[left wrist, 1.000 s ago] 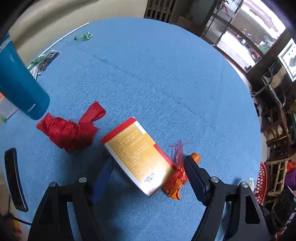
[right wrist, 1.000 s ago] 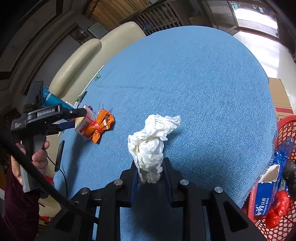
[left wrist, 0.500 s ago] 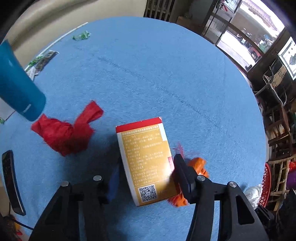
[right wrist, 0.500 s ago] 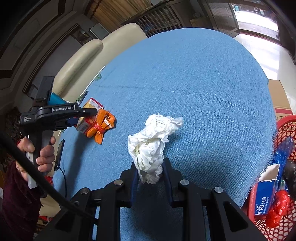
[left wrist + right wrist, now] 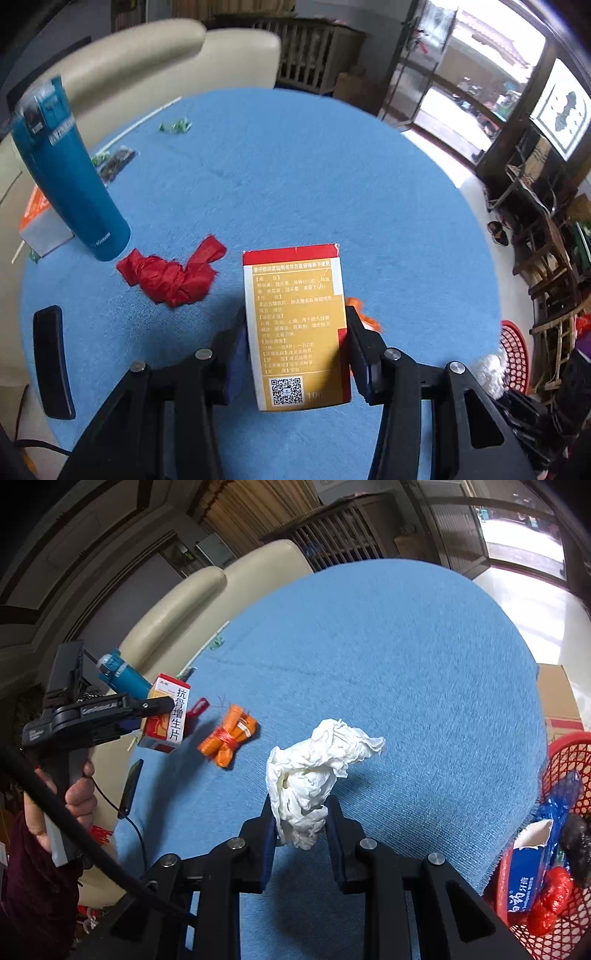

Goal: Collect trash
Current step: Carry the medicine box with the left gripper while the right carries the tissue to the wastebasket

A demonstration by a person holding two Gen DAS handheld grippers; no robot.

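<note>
My left gripper [image 5: 295,343] has a red and gold medicine box [image 5: 291,295] between its jaws, which are closing; the pads press its sides and it hangs above the blue tablecloth [image 5: 332,166]. The right wrist view shows that box [image 5: 168,716] held off the table by a person's hand. My right gripper [image 5: 301,812] is shut on a crumpled white tissue [image 5: 317,768]. An orange wrapper bundle [image 5: 229,734] lies on the cloth just right of the box. A red crumpled wrapper [image 5: 170,277] lies to its left.
A red mesh basket [image 5: 561,775] with several pieces of trash stands off the table's right edge. A blue bottle [image 5: 70,184], a black phone [image 5: 51,362], an orange and white box [image 5: 40,225] and green wrappers [image 5: 175,126] sit at the left and far side.
The left jaws closed on the medicine box, straightened it between them and lifted it off the cloth. The right gripper rose slightly with the tissue.
</note>
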